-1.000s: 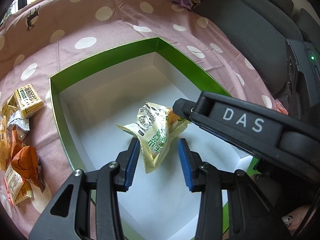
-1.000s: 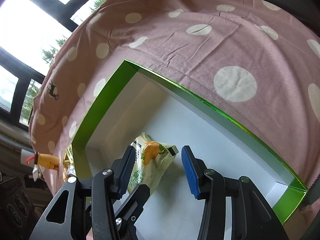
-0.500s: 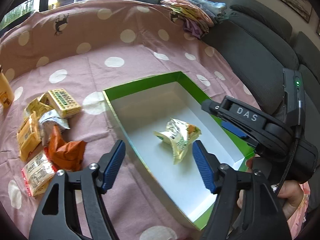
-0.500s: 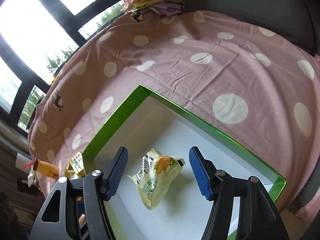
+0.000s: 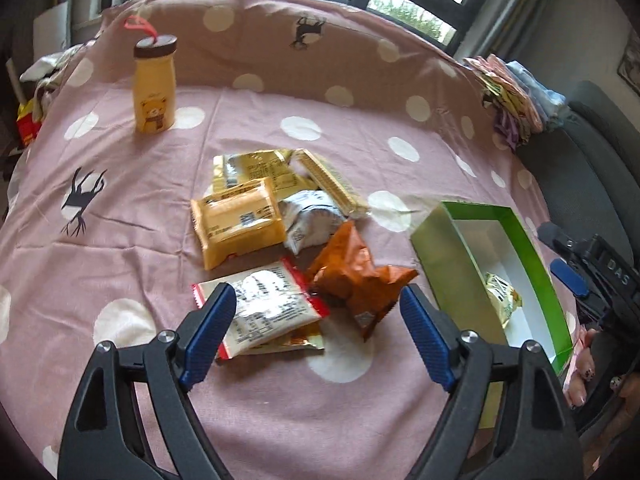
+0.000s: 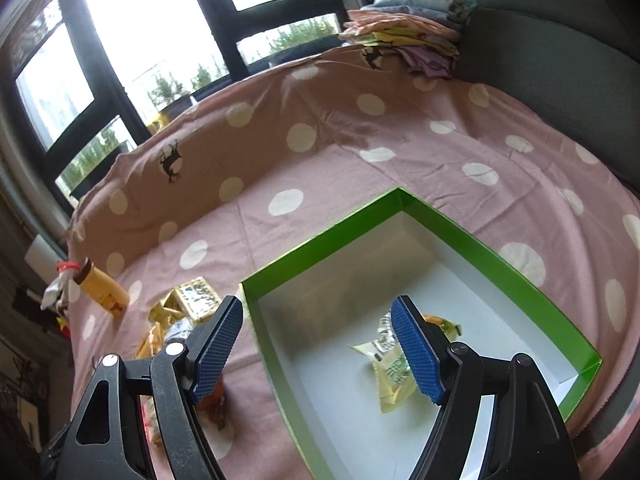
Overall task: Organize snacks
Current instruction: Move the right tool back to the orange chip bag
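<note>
A pile of snack packets lies on the pink dotted cloth: an orange crinkled packet, a white and red packet, a yellow packet and a silver one. My left gripper hovers above the pile, its jaws opening, nothing between them. The green box with a white inside holds one pale yellow packet. My right gripper hangs over the box's near left wall, jaws opening, empty. The box and the right gripper also show at the right of the left wrist view.
A yellow bear bottle stands at the back left of the cloth. Folded clothes are stacked at the far corner by a dark grey sofa. A person's hand shows at the lower right. Windows lie behind.
Both grippers opened and let go of the pale packet, which stays in the box. The left gripper swung left over the snack pile. The right gripper rose and pulled back.
</note>
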`<act>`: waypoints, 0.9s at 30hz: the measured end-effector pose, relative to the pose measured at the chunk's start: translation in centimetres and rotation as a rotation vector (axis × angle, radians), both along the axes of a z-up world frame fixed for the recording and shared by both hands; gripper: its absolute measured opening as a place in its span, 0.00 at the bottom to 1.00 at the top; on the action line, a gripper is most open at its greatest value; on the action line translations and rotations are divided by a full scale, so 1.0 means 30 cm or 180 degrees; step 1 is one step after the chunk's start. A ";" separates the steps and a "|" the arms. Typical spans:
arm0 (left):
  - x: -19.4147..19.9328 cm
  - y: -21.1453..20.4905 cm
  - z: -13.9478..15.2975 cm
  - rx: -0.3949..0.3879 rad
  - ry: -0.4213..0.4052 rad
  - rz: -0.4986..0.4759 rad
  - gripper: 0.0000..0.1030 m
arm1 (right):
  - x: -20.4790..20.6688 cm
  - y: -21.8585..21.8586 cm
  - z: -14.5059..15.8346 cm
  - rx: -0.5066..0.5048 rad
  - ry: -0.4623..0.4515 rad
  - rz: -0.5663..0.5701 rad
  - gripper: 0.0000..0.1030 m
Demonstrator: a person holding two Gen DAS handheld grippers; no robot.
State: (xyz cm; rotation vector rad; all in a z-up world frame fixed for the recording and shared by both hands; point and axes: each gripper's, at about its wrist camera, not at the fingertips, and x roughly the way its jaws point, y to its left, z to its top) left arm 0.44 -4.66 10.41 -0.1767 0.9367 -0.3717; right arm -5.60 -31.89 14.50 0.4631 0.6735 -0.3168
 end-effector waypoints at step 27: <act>0.048 -0.021 -0.149 -0.0253 0.0474 -0.0348 0.72 | 0.331 0.369 -0.291 0.0675 0.1010 0.1600 0.54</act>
